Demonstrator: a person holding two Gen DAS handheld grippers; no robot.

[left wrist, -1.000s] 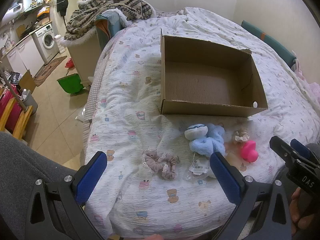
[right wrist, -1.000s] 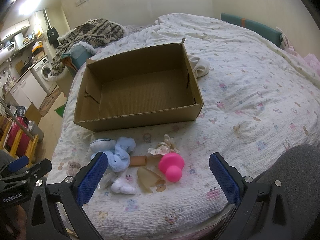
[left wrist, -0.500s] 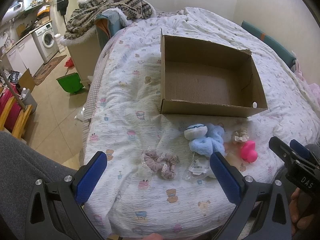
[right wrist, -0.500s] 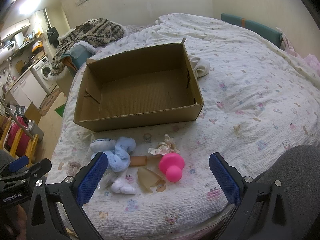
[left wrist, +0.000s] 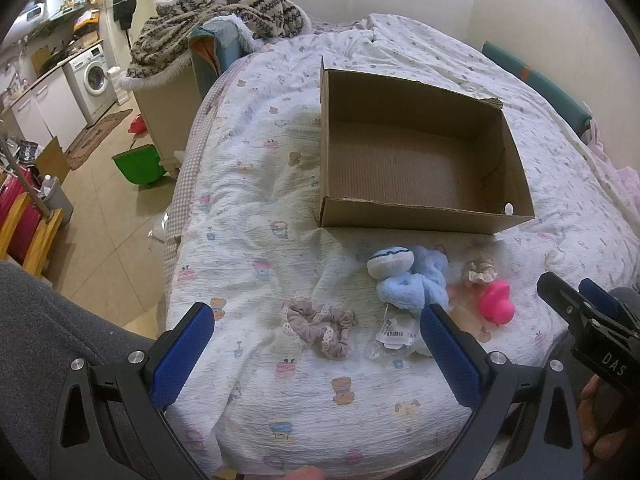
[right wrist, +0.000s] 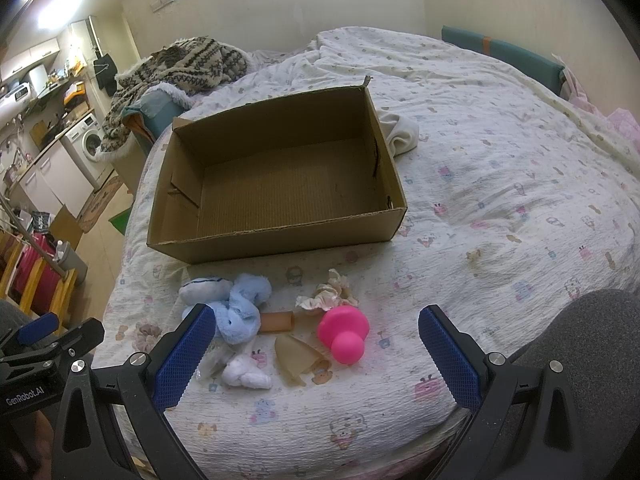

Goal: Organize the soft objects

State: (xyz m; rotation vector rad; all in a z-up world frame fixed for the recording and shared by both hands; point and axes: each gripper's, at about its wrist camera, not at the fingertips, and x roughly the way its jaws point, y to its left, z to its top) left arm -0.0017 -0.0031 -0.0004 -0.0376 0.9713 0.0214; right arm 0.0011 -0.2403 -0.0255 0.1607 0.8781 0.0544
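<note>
An empty cardboard box (left wrist: 424, 216) (right wrist: 276, 240) sits on the bed. In front of it lie a light blue plush toy (left wrist: 412, 280) (right wrist: 236, 312), a mauve lace scrunchie (left wrist: 318, 326) (right wrist: 144, 334), a cream scrunchie (left wrist: 478, 272) (right wrist: 328, 298), a pink rubber mushroom-shaped toy (left wrist: 496, 304) (right wrist: 344, 332), a small white plush (right wrist: 244, 374), a tan tube (right wrist: 278, 322), a translucent cup-like piece (right wrist: 296, 358) and a tagged plastic bag (left wrist: 394, 338). My left gripper (left wrist: 318, 346) is open, hovering just short of the mauve scrunchie. My right gripper (right wrist: 312, 346) is open, near the pink toy.
The bed has a white cartoon-print quilt (left wrist: 260, 200) (right wrist: 500, 184). A white cloth (right wrist: 398, 132) lies behind the box. A patterned knit blanket (left wrist: 216, 12) is heaped at the bed's head. A green bin (left wrist: 136, 164) stands on the floor at left. Grey-clad legs frame both views.
</note>
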